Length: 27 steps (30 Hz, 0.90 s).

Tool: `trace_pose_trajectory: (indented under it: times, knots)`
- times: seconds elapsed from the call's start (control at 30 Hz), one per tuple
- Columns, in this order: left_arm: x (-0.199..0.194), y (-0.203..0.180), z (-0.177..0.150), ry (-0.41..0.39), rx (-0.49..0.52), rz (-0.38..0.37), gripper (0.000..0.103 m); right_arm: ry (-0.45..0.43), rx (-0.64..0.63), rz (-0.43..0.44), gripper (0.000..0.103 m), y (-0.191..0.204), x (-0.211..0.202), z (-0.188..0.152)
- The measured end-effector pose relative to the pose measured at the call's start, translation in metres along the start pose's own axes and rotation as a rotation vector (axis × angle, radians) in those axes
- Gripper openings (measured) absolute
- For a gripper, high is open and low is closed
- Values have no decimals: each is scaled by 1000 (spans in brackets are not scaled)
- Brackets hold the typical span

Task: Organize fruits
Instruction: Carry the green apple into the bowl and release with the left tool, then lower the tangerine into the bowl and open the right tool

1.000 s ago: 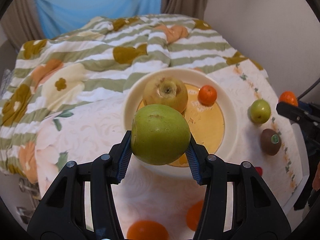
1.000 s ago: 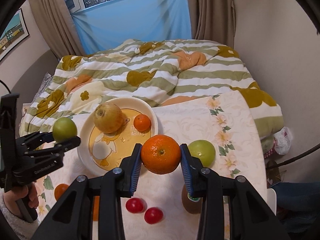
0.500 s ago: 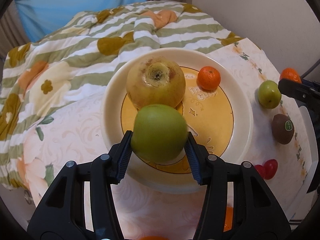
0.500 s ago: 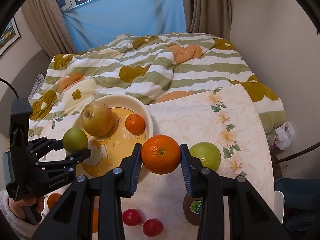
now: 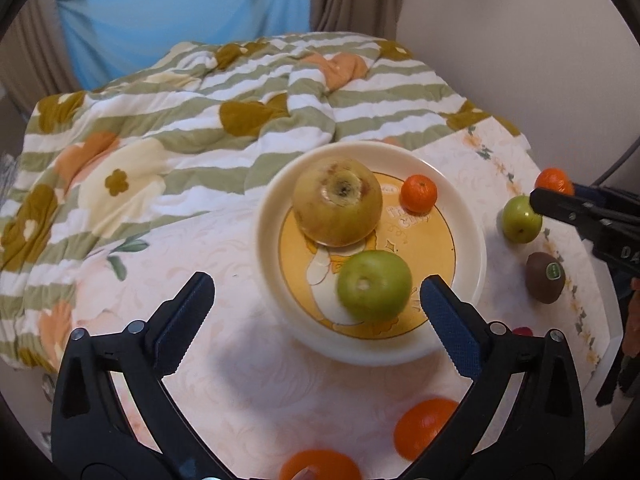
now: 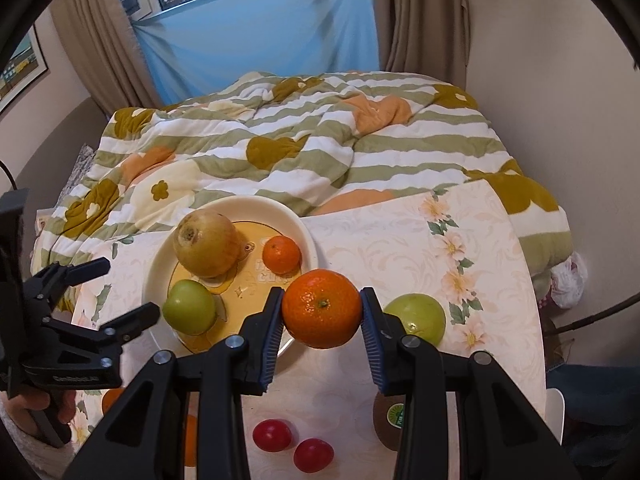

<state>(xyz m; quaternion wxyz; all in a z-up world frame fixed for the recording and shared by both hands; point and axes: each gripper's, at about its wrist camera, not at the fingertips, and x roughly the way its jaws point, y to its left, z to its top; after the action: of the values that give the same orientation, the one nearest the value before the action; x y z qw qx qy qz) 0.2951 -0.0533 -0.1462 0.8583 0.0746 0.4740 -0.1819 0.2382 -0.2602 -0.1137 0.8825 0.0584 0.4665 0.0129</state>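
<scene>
A cream plate [image 5: 472, 240] [image 6: 160, 256] with a yellow centre holds a big yellow pear [image 5: 338, 202] [image 6: 206, 242], a small mandarin [image 5: 419, 194] [image 6: 283, 254] and a green apple [image 5: 374, 285] [image 6: 189, 306]. My left gripper [image 5: 316, 304] [image 6: 120, 292] is open and empty, just in front of the apple. My right gripper [image 6: 322, 320] is shut on an orange [image 6: 321, 308] and holds it above the table, right of the plate's front rim.
On the floral tablecloth lie a second green apple [image 5: 520, 219] [image 6: 418, 316], a kiwi [image 5: 545, 278] [image 6: 388, 420], two red cherry tomatoes [image 6: 272, 435], and two oranges [image 5: 426, 426] near the front edge. A striped quilt [image 6: 304, 148] covers the bed behind.
My left gripper opened and let go of the green apple, which now lies on the plate in front of the pear. The gripper drew back. My right gripper still holds the orange.
</scene>
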Motion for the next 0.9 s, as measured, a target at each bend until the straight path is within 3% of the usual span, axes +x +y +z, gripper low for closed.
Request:
trace_pose_trajectory:
  times: [0.47,0.9]
  knots:
    - [-43,35,-22,-34,-115,70,103,47,-53,117,35,34,36,8]
    - [-42,63,-56,-2,-184,81,103,87,-42,146,35,52,84,3]
